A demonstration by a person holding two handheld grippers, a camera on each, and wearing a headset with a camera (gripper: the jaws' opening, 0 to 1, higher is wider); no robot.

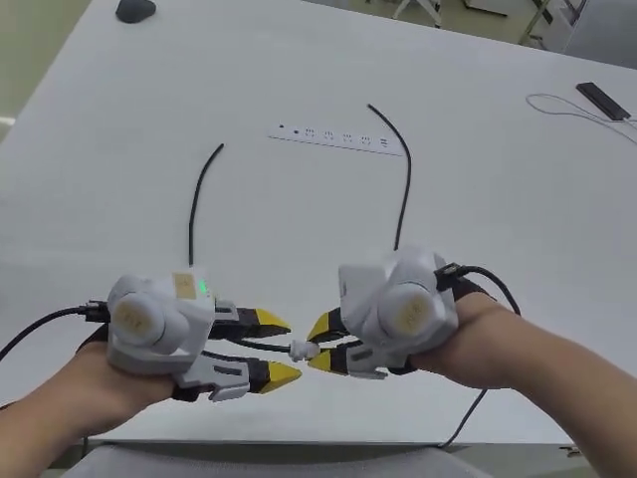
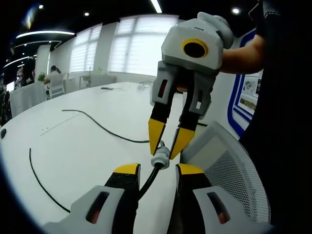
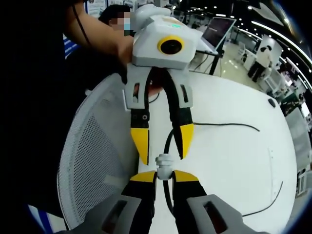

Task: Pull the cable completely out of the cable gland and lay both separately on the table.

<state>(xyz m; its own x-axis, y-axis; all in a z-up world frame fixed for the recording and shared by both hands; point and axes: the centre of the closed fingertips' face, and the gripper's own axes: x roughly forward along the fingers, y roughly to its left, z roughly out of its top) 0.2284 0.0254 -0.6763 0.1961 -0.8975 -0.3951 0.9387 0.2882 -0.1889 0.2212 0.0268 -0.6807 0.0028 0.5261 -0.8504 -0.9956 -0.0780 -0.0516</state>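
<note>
A white plastic cable gland (image 3: pixel 165 165) is pinched at the very tips of the right gripper (image 3: pixel 165 174), above the white table (image 1: pixel 318 219) near its front edge.
The thin black cable (image 2: pixel 148 180) is straddled, not clamped, by the spread left gripper (image 2: pixel 159 168); the pull could slip, and the gland could be dropped.

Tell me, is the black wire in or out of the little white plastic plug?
In. The thin black cable runs straight into the small white cable gland.
</note>
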